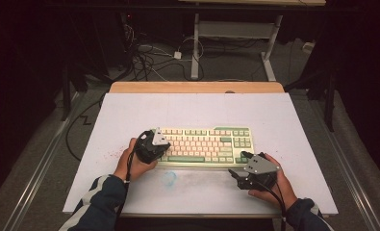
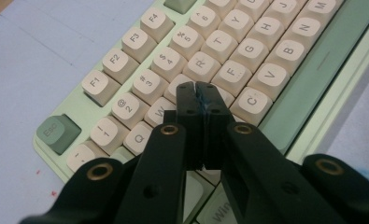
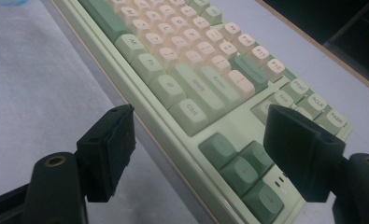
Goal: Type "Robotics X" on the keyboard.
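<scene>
A cream and green keyboard (image 1: 204, 146) lies in the middle of the white table mat (image 1: 144, 108). My left gripper (image 2: 197, 91) is shut with nothing between its pads, its tips hovering over the letter keys near the keyboard (image 2: 247, 60), close to the E and D keys. In the high view the left gripper (image 1: 151, 144) sits over the keyboard's left end. My right gripper (image 3: 198, 135) stands open, its jaws straddling the front right corner of the keyboard (image 3: 187, 70) by the arrow keys without touching it. From above, the right gripper (image 1: 247, 173) is just off that corner.
A faint blue smudge (image 1: 169, 178) marks the mat in front of the keyboard. The wooden table edge (image 1: 197, 87) runs along the back. Beyond it are a desk frame (image 1: 235, 33) and cables (image 1: 149, 57) on the floor.
</scene>
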The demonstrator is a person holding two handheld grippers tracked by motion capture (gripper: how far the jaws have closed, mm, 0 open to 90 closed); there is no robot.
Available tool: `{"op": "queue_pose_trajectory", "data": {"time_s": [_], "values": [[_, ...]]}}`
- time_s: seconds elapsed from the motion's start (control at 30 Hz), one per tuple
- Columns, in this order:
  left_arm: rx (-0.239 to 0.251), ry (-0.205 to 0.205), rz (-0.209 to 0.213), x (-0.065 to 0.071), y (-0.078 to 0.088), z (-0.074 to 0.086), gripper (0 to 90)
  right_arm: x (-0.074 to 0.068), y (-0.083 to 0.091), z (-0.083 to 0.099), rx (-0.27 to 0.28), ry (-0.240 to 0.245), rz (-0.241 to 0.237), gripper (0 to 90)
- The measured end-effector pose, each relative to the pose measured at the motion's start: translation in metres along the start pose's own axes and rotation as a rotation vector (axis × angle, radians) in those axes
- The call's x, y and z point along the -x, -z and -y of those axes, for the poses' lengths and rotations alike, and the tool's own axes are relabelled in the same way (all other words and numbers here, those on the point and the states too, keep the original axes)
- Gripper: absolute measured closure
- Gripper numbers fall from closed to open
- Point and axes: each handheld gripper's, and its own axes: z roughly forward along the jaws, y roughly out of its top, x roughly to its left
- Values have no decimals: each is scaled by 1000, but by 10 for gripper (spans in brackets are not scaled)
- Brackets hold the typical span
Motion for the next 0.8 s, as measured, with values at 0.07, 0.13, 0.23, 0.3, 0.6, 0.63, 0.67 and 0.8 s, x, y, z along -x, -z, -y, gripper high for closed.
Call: {"op": "queue_pose_trajectory", "data": {"time_s": [0.07,0.13,0.23,0.3,0.6,0.63,0.67,0.8], "values": [[1,1,1,0,-1,0,858,0,0,0,0,2,-2,263],[0,2,3,1,-1,1,860,0,0,0,1,5,-4,263],[-16,-9,3,1,-2,3,868,0,0,0,-3,11,-2,263],[-14,-13,0,2,-2,3,865,0,-1,0,-9,10,0,263],[47,-17,3,2,9,-2,840,0,1,0,-6,12,3,263],[61,-10,4,2,10,-3,836,0,1,0,-6,12,4,263],[68,-5,4,1,11,-4,826,0,1,0,-5,13,4,263],[93,4,10,-1,15,-4,771,0,1,0,-7,13,5,263]]}}
